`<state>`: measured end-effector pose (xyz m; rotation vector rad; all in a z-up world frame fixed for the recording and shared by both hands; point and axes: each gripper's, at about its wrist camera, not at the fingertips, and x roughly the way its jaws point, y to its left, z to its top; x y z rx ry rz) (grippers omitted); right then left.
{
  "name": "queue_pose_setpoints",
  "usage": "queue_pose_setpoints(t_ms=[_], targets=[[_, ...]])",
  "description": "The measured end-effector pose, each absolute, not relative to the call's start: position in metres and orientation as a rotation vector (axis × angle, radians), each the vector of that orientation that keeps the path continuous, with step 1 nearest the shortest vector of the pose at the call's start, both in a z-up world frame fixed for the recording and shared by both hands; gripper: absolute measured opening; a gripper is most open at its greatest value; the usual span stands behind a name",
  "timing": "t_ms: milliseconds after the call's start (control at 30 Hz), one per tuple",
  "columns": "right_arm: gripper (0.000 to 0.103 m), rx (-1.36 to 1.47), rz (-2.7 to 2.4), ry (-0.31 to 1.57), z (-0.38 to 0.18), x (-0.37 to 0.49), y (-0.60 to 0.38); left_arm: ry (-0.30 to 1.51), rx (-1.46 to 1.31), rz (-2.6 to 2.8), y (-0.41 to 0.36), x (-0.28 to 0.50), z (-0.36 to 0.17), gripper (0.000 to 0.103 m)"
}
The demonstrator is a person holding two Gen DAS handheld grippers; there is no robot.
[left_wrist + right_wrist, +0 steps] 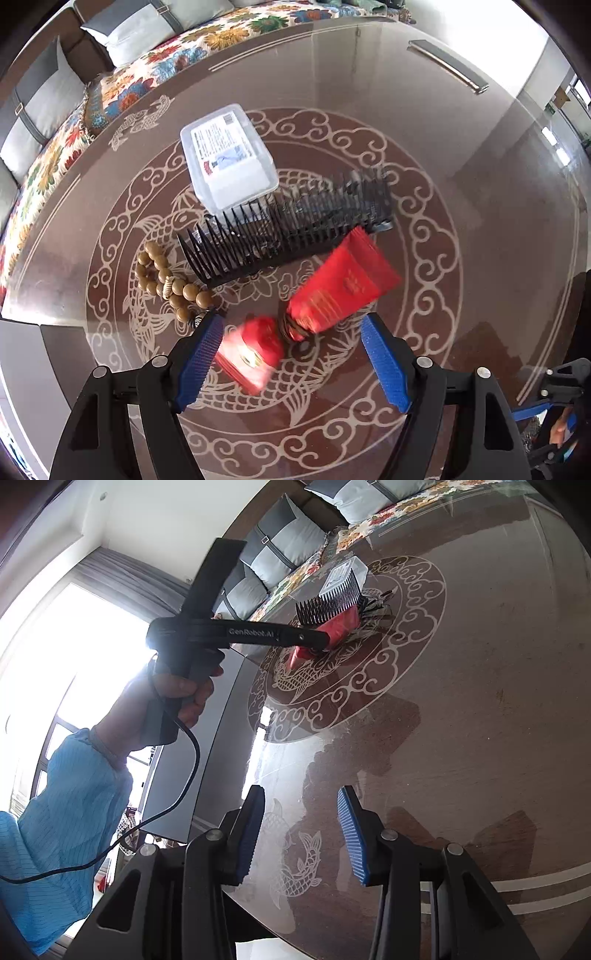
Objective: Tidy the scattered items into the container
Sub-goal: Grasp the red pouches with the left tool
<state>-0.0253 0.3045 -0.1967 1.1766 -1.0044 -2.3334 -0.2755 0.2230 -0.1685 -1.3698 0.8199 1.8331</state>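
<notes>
Left tongs [291,362] wide, small red box [249,358] between, touching left pad; right tongs [301,836] empty.

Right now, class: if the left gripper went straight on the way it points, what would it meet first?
Most likely the small red box, lying between the open fingers of the left gripper; depth is uncertain.
</notes>
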Motion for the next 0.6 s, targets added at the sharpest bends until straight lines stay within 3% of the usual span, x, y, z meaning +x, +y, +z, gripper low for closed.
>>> queue_pose_setpoints(t_ms=[233, 433, 500, 567, 600], targets=[[0.043, 1.191, -2.328, -1.016, -0.2, -0.026, 0.302, 1.01, -1.294, 1.656, 0.246, -0.255, -0.184, 0.076], [0.043, 1.184, -2.333, -1.001, -0.197, -0.023, 0.298, 0.956, -1.344, 1.615, 0.253, -0.267, -0.193, 0.076], [0.043, 1.181, -2.332, -0.995, -0.196, -0.024, 0.297, 0.906, -1.361, 1.615, 0.252, -0.272, -0.19, 0.068], [0.043, 1.176, -2.334, -0.984, -0.196, -0.024, 0.295, 0.908, -1.381, 1.629, 0.248, -0.276, -0.189, 0.033], [0.043, 1.172, -2.336, -0.979, -0.195, -0.024, 0.295, 0.912, -1.391, 1.636, 0.246, -0.277, -0.189, 0.028]])
